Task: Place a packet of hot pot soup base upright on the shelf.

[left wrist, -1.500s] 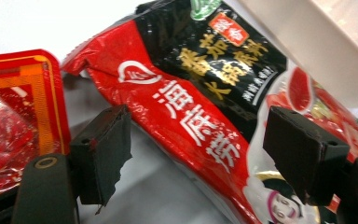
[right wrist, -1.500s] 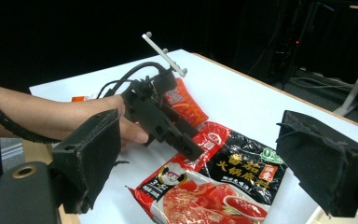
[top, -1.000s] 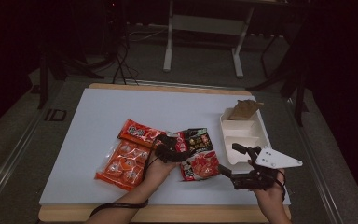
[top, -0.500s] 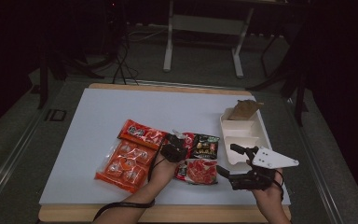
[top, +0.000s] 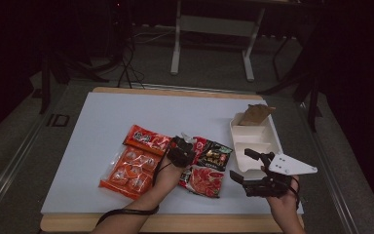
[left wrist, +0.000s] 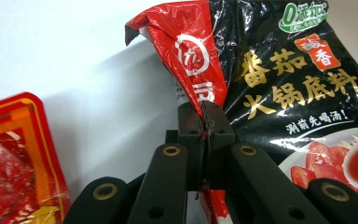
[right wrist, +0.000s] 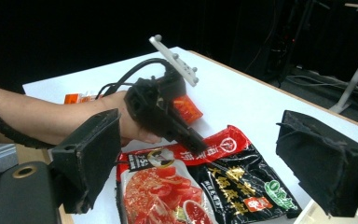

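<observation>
Pinching the soup-base pouch at its nine-o'clock edge, the left gripper has just clamped on the film. It looks soft, slick and floppy. The right gripper stands apart.

The soup-base packet shows a black upper part with yellow characters, a green badge, a red folded corner with a white ring logo, and red tomato slices. The two snack packs glow orange-red beside it. Both sit on the white tabletop; the tray at its right edge is cream.
</observation>
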`<state>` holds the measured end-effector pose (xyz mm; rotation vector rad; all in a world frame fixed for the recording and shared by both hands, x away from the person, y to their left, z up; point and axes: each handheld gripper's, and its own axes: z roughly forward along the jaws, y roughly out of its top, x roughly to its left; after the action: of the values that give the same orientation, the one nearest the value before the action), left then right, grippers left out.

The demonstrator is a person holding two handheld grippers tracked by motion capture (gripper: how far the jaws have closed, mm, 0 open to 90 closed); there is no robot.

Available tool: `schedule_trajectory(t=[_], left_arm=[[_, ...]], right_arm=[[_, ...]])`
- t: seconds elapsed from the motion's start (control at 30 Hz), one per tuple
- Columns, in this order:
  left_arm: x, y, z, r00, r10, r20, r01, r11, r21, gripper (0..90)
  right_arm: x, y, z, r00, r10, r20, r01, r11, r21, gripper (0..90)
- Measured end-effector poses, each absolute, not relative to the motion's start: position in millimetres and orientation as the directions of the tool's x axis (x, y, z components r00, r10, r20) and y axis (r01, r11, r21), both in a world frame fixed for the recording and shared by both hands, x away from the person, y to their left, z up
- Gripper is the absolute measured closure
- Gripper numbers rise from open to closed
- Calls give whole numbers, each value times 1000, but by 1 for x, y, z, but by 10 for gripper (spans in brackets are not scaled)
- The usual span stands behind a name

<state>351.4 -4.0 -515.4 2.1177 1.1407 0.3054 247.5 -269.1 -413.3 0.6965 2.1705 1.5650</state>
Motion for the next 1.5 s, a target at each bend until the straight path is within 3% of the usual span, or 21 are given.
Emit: schedule_trajectory(t=[0.23,0.67,1.1,1.23,1.33,1.5], left_arm=[[338,5,-501,617,786,-48,549,-386,741,890],[310,24,-475,666,745,-26,425,-351,834,896],[282,39,-446,723,685,-86,348,-253,903,894],[279,46,-439,734,669,-121,338,-204,919,893],[278,54,-432,740,656,-146,323,-157,933,893],[277,63,-427,753,641,-150,299,-130,945,892]], right_arm=[[247,-273,-411,-795,606,-14,172,248,953,144],[248,-279,-406,-787,617,-2,176,227,958,161],[245,-279,-399,-783,622,-4,163,211,964,157],[243,-280,-395,-792,611,17,169,193,967,200],[241,-280,-391,-793,609,21,167,183,969,126],[245,-278,-390,-772,635,42,188,165,968,101]])
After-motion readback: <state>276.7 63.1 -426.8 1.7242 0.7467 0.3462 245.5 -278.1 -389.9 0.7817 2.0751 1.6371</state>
